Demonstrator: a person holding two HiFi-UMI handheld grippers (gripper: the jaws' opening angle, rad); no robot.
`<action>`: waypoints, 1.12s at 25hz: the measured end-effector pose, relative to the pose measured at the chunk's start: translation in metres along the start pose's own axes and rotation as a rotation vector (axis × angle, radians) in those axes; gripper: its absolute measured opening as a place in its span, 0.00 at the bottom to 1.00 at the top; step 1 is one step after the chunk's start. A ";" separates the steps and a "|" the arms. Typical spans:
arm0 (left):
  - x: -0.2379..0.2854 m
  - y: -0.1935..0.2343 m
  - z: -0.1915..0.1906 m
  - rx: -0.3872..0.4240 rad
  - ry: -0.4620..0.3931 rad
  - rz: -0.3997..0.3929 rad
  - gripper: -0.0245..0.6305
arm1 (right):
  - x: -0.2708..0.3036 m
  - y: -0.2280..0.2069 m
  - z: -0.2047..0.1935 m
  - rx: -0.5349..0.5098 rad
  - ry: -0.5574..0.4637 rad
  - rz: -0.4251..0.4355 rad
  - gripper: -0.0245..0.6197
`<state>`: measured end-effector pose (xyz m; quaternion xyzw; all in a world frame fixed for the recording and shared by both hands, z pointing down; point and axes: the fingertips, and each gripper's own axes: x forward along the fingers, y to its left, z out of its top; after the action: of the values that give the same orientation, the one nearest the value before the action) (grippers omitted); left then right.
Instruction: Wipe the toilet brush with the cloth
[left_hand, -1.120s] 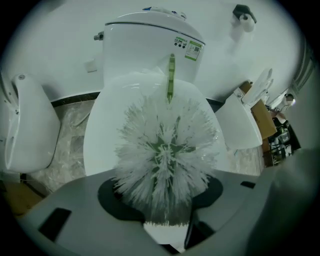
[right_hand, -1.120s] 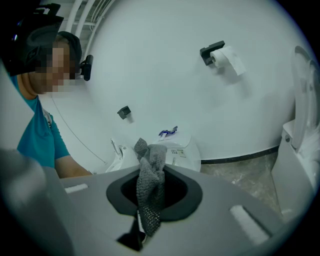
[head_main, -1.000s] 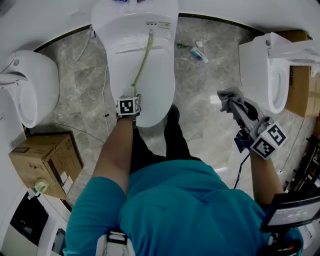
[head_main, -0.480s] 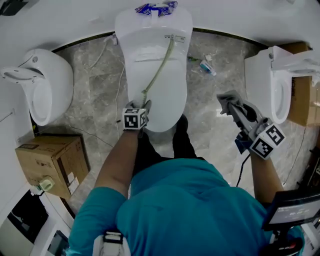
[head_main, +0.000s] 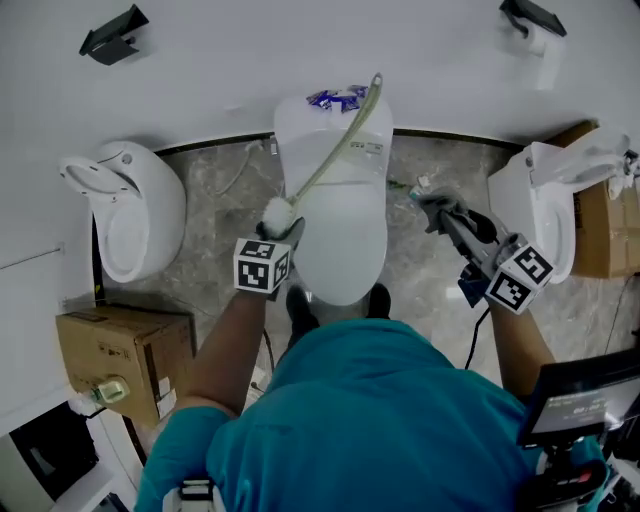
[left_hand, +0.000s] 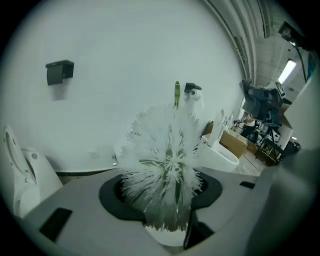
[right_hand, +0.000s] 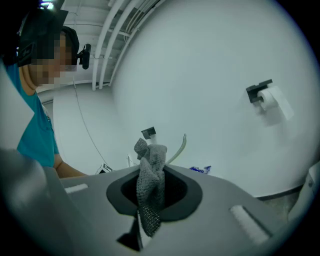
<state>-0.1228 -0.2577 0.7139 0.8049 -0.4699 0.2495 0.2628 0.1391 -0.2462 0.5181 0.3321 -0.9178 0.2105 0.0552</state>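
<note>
The toilet brush has a white bristle head (head_main: 277, 213) and a pale green handle (head_main: 345, 140) that slants up to the right over the toilet tank. My left gripper (head_main: 281, 232) is shut on the brush just by the bristles. In the left gripper view the bristle head (left_hand: 167, 165) fills the space above the left gripper (left_hand: 167, 220), with the handle tip (left_hand: 176, 94) behind it. My right gripper (head_main: 445, 215), held to the right of the toilet, is shut on a grey mesh cloth (head_main: 432, 204). In the right gripper view the cloth (right_hand: 150, 182) stands bunched up out of the right gripper (right_hand: 147, 212).
A white toilet (head_main: 340, 235) stands straight ahead with blue packets (head_main: 335, 98) on its tank. Another toilet (head_main: 130, 210) is at the left and a third (head_main: 540, 215) at the right. Cardboard boxes (head_main: 110, 355) (head_main: 600, 235) sit on both sides. A paper holder (head_main: 535, 25) hangs on the wall.
Both grippers have risen. The left one lifted the brush off the toilet lid, so its handle now reaches over the tank. The right one carried the cloth up and slightly left.
</note>
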 end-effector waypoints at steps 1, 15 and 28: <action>-0.015 0.003 0.020 0.017 -0.026 0.010 0.37 | 0.002 0.008 0.013 -0.019 -0.019 0.011 0.09; -0.156 0.002 0.178 0.245 -0.210 0.115 0.37 | 0.058 0.104 0.132 -0.338 -0.082 0.172 0.09; -0.167 -0.033 0.217 0.251 -0.373 0.059 0.36 | 0.148 0.185 0.153 -0.721 0.049 0.174 0.09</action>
<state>-0.1322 -0.2816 0.4391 0.8494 -0.4988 0.1607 0.0618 -0.0870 -0.2701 0.3504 0.2068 -0.9562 -0.1146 0.1728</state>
